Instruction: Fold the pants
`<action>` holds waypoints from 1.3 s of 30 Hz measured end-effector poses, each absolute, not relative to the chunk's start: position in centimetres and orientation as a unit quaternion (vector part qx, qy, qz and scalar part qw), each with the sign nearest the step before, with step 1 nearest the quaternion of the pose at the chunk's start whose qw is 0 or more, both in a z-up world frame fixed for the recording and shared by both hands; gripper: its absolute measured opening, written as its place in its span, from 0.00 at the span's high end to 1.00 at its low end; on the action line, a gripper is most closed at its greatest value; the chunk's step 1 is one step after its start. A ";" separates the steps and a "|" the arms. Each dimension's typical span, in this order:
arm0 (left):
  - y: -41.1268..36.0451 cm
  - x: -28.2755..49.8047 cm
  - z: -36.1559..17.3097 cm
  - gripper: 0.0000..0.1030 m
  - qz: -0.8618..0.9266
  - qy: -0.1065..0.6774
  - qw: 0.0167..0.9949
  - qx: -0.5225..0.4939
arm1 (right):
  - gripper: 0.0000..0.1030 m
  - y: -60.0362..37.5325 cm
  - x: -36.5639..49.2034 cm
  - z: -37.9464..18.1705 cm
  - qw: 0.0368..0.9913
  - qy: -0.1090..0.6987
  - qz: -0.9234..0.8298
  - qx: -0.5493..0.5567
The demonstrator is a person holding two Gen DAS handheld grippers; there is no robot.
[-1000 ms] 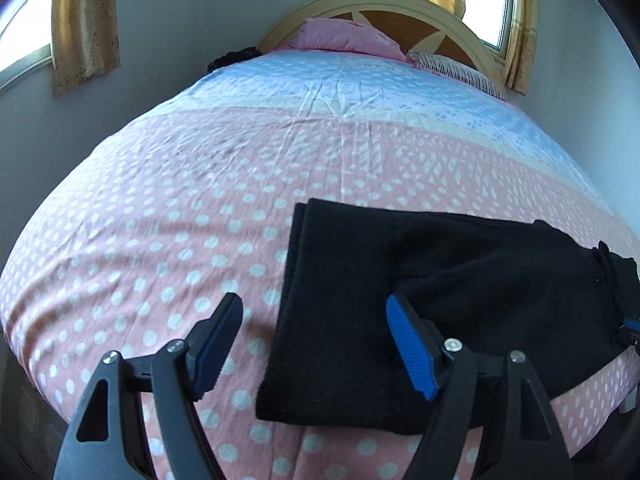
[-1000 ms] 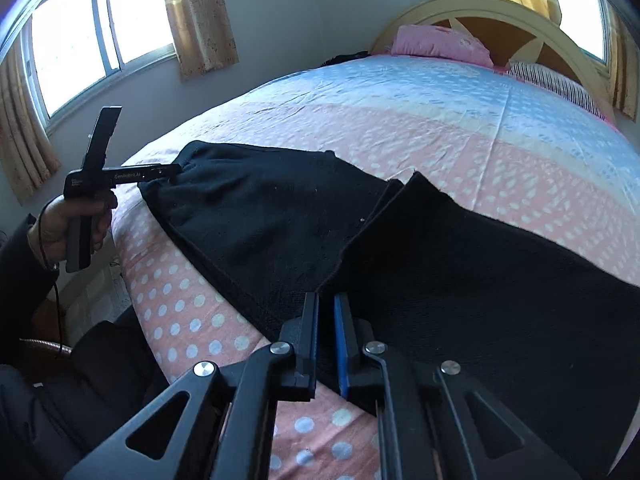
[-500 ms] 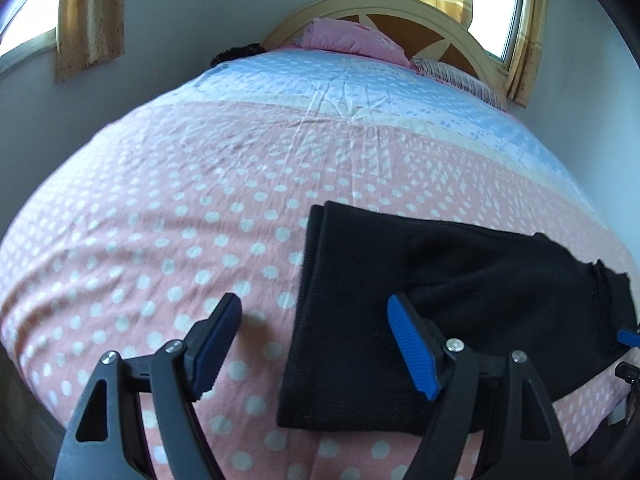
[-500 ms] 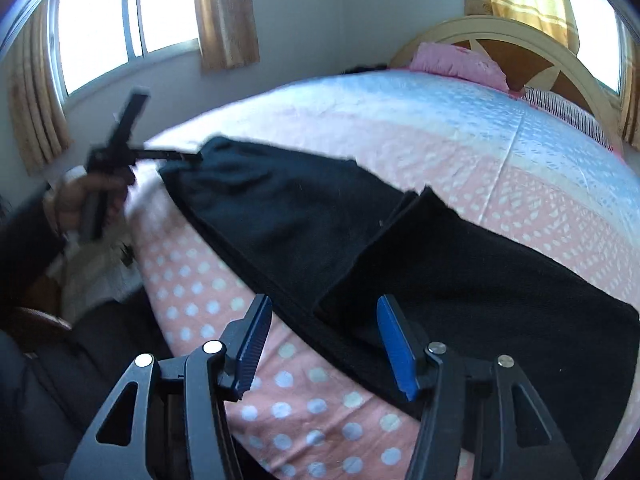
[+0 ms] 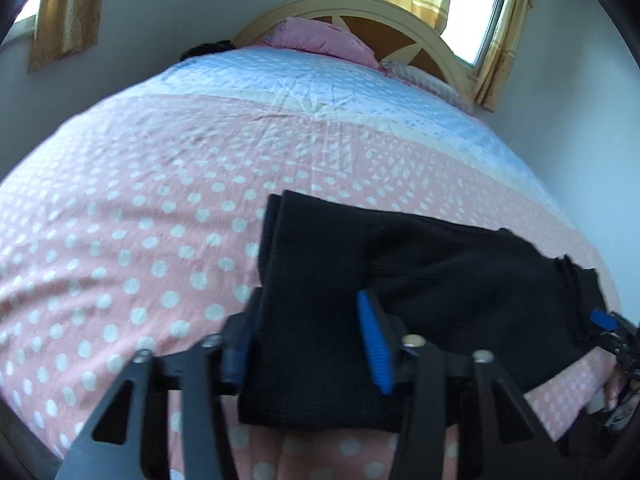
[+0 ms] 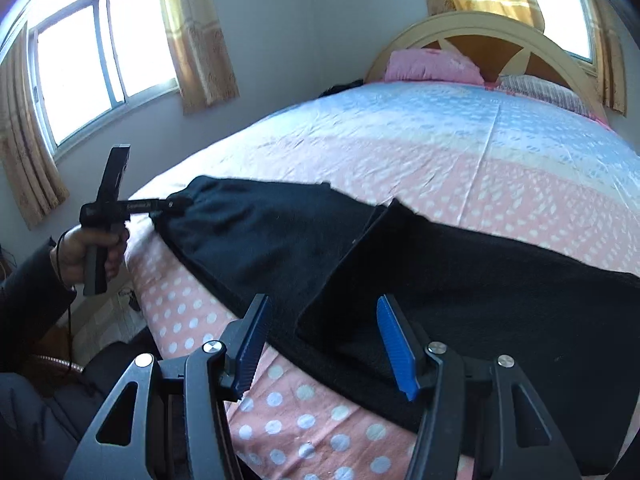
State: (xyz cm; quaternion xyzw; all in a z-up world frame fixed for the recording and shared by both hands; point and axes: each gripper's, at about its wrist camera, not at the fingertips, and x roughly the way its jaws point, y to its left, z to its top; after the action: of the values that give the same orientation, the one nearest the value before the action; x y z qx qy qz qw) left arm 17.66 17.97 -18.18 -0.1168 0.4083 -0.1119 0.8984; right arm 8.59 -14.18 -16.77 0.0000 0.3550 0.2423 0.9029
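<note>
Two claws | pants (image 5: 420,264): black, partly folded on bed (image 5: 160,200) | left claw (image 5: 308,340) apart astride pants edge | right claw (image 6: 326,344) apart

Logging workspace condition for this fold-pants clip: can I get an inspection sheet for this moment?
Surface: bed sheet, pink with white dots near, blue toward the head, lightly creased.
Job's things: black pants lie across the near edge, one layer folded over another.
Clutter: dark item at the bed's far corner, too small to identify.
Grippers: left tongs open, straddling the pants' end; right tongs open, above the folded edge.
Cables: thin cord hangs by the left hand's sleeve.
Surroundings: arched headboard, pink pillow, windows with yellow curtains.
</note>
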 end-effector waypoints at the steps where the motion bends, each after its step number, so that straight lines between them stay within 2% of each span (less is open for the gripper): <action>1: 18.0 17.7 -18.0 0.76 -0.126 0.412 0.893 -0.133 | 0.45 -14.3 8.5 -16.6 0.906 0.350 0.237 0.000; 9: 18.0 17.3 -15.6 0.77 -0.145 0.398 0.892 -0.158 | 0.45 -16.9 9.1 -15.8 0.918 0.347 0.192 0.022; 15: 15.5 16.1 -10.9 0.77 -0.197 0.361 0.893 -0.183 | 0.44 -19.5 9.4 -14.9 0.925 0.352 0.137 0.043; 23: 7.6 15.7 -6.2 0.77 -0.278 0.337 0.882 -0.179 | 0.44 -23.6 8.8 -13.4 0.931 0.351 0.083 0.060; 39: -9.7 17.5 -2.2 0.77 -0.386 0.357 0.845 -0.094 | 0.43 -32.5 7.2 -13.0 0.936 0.327 -0.006 0.131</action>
State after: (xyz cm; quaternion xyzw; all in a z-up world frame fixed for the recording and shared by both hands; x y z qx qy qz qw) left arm 17.55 -9.67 -2.19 -0.0944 0.3575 -0.3858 0.8452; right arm 7.16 -32.47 -13.02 0.1306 0.3269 -0.0062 0.9360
